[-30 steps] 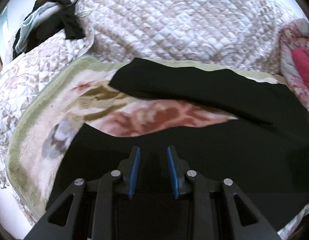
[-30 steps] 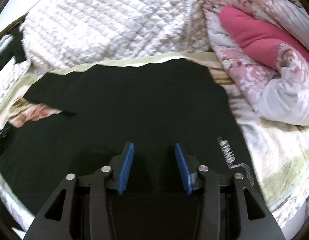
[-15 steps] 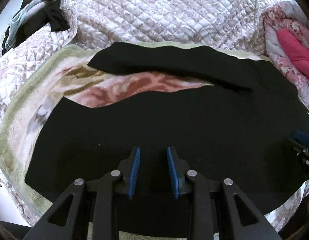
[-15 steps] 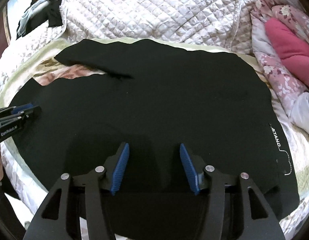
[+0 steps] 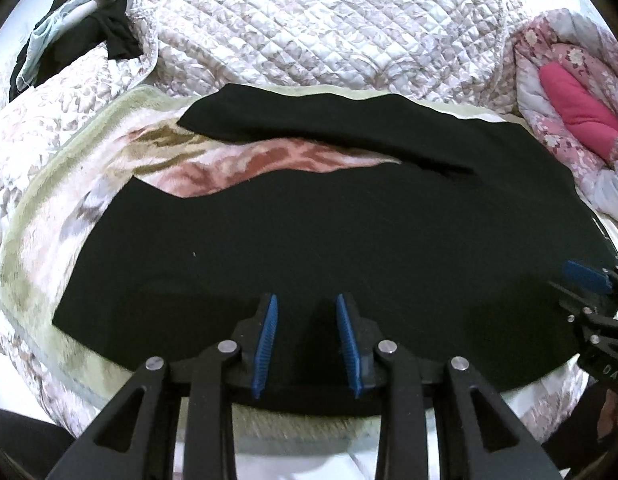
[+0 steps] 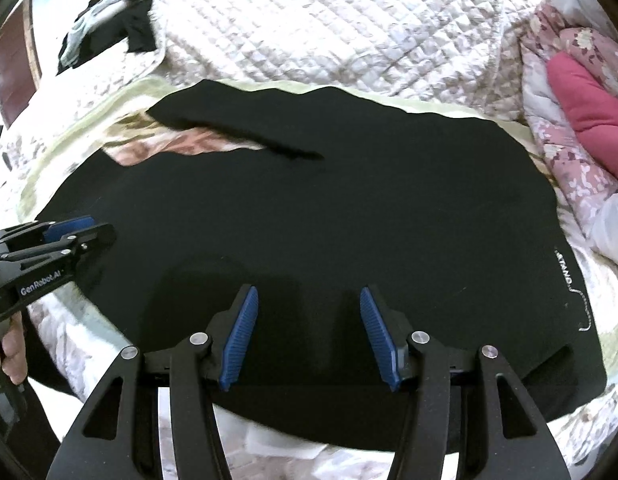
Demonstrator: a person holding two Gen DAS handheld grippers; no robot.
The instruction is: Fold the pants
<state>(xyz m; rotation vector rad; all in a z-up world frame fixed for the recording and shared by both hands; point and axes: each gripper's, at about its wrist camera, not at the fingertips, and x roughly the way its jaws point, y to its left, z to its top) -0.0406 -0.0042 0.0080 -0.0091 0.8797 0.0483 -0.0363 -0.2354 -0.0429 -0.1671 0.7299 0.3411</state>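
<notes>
- Two grippers hovered over a pair of black pants (image 5: 329, 248) spread flat on a flowered blanket (image 5: 69, 216) on the bed.
- The left gripper (image 5: 307, 322) pointed down at the near edge of the pants; its blue fingers (image 5: 266, 340) stood a little apart with nothing pinched between them.
- The right gripper (image 6: 309, 312) hung over the near edge further toward the waist end; its fingers (image 6: 239, 340) were spread wider, empty, with only black cloth seen below the gap.
- In the right wrist view the left gripper showed at the left edge, held by a hand (image 6: 13, 344); in the left wrist view the right gripper showed at the right edge.
- The two legs of the pants lay apart at the left end, the far leg (image 5: 309, 120) angled away, with a wedge of blanket showing between them.
- White lettering (image 6: 567, 268) ran along the pants near the right end.
- A quilted white bedspread (image 5: 329, 28) was bunched behind the blanket.
- A pink flowered quilt (image 5: 569, 92) lay at the right.
- A heap of dark and pale clothes (image 5: 77, 40) sat far back on the left.
</notes>
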